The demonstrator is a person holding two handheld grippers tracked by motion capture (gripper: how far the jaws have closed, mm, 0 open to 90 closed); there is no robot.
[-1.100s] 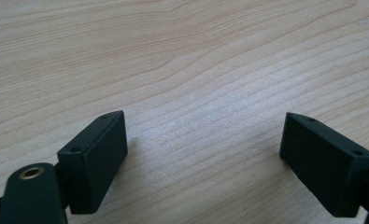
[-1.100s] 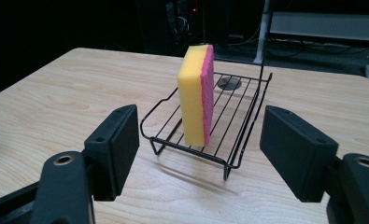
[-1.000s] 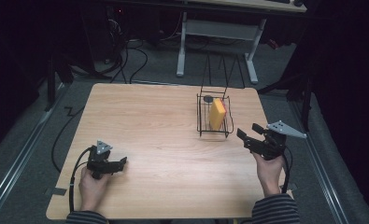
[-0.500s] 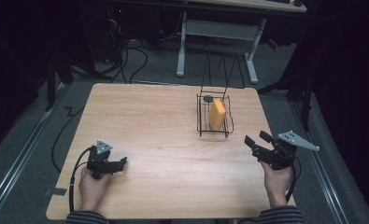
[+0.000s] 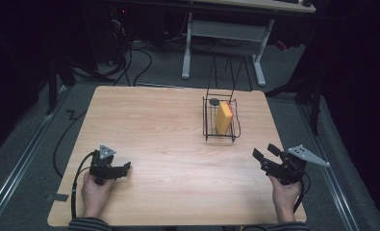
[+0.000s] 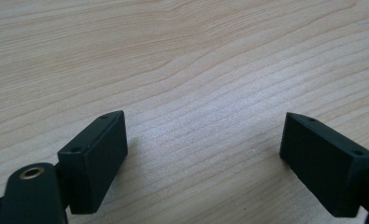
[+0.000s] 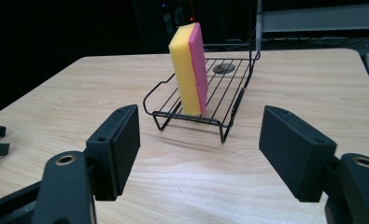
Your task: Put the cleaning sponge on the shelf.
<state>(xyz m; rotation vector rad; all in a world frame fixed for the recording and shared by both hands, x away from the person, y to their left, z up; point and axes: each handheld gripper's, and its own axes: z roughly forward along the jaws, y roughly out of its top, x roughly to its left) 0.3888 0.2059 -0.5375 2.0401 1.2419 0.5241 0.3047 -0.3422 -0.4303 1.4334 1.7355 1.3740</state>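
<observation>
One sponge [image 7: 189, 70], yellow and pink, stood on edge in wire rack [image 5: 220, 132] | right claw [image 5: 266, 158] spread, empty, near rack | left claw [image 5: 125, 167] spread, empty, low over surface [image 5: 168, 125], well apart.

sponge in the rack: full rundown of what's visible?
The sponge is a rectangular block in two layers: a thick yellow foam body with a thinner pink-red layer along one broad face. It looks soft and porous, dry as far as can be told. It stands upright on a narrow edge, tilted slightly, inside the black wire rack, resting on the rack's floor wires. In the high view it sits on the table's far right part. Neither gripper touches it.
</observation>
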